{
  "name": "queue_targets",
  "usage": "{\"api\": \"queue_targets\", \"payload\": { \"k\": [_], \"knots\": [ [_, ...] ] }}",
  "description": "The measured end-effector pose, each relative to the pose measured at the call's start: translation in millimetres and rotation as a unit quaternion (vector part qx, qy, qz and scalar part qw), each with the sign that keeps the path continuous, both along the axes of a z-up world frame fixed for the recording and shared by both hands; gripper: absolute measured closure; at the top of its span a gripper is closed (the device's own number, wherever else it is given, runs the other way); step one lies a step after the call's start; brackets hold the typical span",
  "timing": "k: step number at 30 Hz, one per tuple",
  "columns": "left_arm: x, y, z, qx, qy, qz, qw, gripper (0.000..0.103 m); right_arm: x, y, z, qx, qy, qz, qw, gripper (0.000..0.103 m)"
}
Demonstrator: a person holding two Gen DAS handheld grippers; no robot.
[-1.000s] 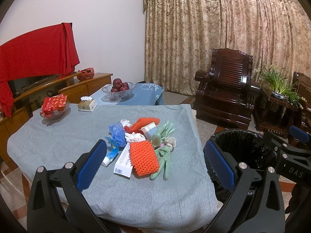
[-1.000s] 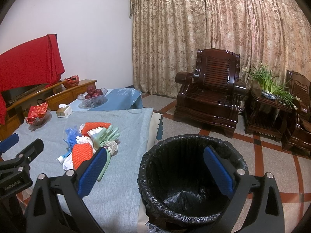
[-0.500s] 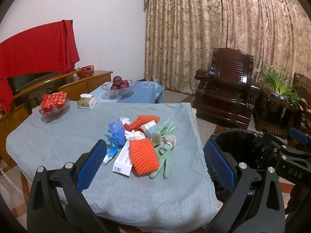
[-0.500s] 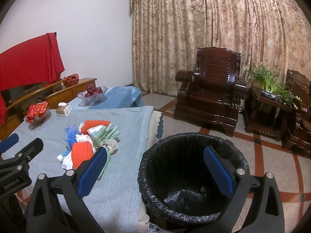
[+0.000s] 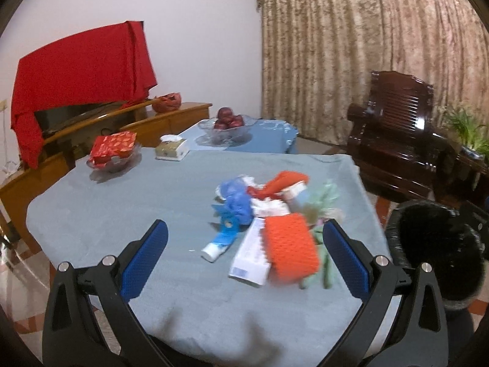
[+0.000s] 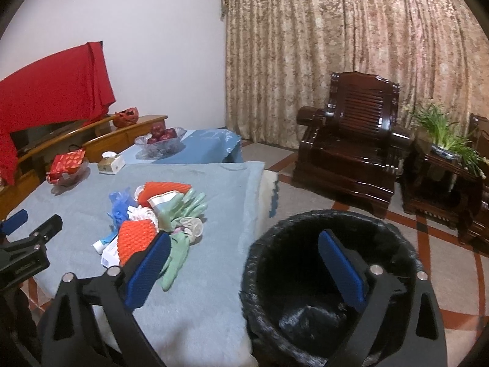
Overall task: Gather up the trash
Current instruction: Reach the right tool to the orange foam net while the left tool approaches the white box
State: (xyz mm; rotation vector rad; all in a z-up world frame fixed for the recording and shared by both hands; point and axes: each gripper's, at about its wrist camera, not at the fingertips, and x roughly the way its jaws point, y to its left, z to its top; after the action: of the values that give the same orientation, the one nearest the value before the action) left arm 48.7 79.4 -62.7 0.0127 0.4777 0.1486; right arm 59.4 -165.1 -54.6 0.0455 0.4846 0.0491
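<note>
A pile of trash [image 5: 269, 214] lies on the grey-blue tablecloth [image 5: 137, 202]. It holds an orange knitted pad [image 5: 290, 244], a white carton [image 5: 249, 257], a blue-and-white tube [image 5: 218, 241], blue netting [image 5: 235, 198] and pale green gloves [image 6: 183, 205]. My left gripper [image 5: 244, 238] hovers open just short of the pile, nothing between its blue pads. My right gripper [image 6: 244, 244] is open above the black-lined bin [image 6: 305, 217], which stands on the floor beside the table's right edge. The pile [image 6: 159, 211] is to its left.
At the table's far side stand a dish with a red packet [image 5: 113, 150], a tissue box [image 5: 171, 150] and a bowl of apples [image 5: 227, 122]. A dark wooden armchair [image 6: 348, 153] and a potted plant [image 6: 443, 134] stand beyond the bin. My left gripper [image 6: 33, 223] shows at the right wrist view's left edge.
My left gripper has moved closer to the pile and swung left, so the pile and the bin sit further right in its view. The right gripper drifted slightly; both stay open.
</note>
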Motion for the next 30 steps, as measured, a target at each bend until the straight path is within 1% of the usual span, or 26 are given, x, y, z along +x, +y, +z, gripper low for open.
{"api": "queue_targets", "payload": {
  "k": [1,4,8,11,14,16,18,19,20,22,24,27,28,30],
  "knots": [
    [4.0,5.6,-3.8,-0.004,0.002,0.003,1.0,0.005,4.3,2.9,-1.7,0.0,0.002,0.003,1.0,0.012],
    [16.5,15.1,-15.4,-0.006,0.017,0.01,0.9998,0.005,25.5,20.3,-19.2,-0.005,0.017,0.019,1.0,0.018],
    [31.2,24.2,-32.6,0.002,0.031,0.02,0.9993,0.005,55.5,44.1,-49.0,-0.013,0.049,0.036,0.998,0.027],
    [41.4,31.3,-43.8,-0.003,0.036,0.023,0.9991,0.005,77.5,60.3,-69.6,-0.008,0.075,0.047,0.996,0.031],
    [51.9,37.0,-53.2,-0.008,0.039,0.023,0.9989,0.005,94.1,73.2,-79.9,-0.013,0.086,0.057,0.995,0.034],
    [58.1,41.5,-58.4,-0.007,0.043,0.023,0.9988,0.005,100.2,81.2,-81.7,-0.008,0.084,0.07,0.994,0.035],
    [62.3,47.9,-62.2,-0.009,0.047,0.028,0.9985,0.007,105.6,89.6,-84.1,-0.002,0.088,0.09,0.992,0.037],
    [65.0,51.5,-65.7,-0.011,0.049,0.03,0.9983,0.009,105.5,92.3,-84.2,-0.002,0.09,0.098,0.991,0.038],
    [67.3,54.7,-68.4,-0.013,0.052,0.031,0.9981,0.012,106.7,98.7,-85.3,-0.005,0.091,0.109,0.99,0.038],
    [71.1,62.6,-75.2,-0.012,0.06,0.039,0.9974,0.014,109.6,111.1,-88.8,-0.013,0.095,0.128,0.987,0.038],
    [73.0,69.0,-80.9,-0.015,0.068,0.045,0.9966,0.014,113.0,124.7,-94.1,-0.021,0.103,0.15,0.983,0.038],
    [74.1,73.3,-86.7,-0.017,0.076,0.047,0.9959,0.014,120.3,142.8,-105.9,-0.04,0.115,0.164,0.979,0.038],
    [74.4,73.3,-87.9,-0.015,0.077,0.046,0.9959,0.014,122.9,145.7,-109.3,-0.041,0.118,0.165,0.978,0.039],
    [75.2,74.3,-88.9,-0.014,0.079,0.044,0.9958,0.014,125.8,148.8,-112.8,-0.028,0.126,0.178,0.976,0.051]
  ]
}}
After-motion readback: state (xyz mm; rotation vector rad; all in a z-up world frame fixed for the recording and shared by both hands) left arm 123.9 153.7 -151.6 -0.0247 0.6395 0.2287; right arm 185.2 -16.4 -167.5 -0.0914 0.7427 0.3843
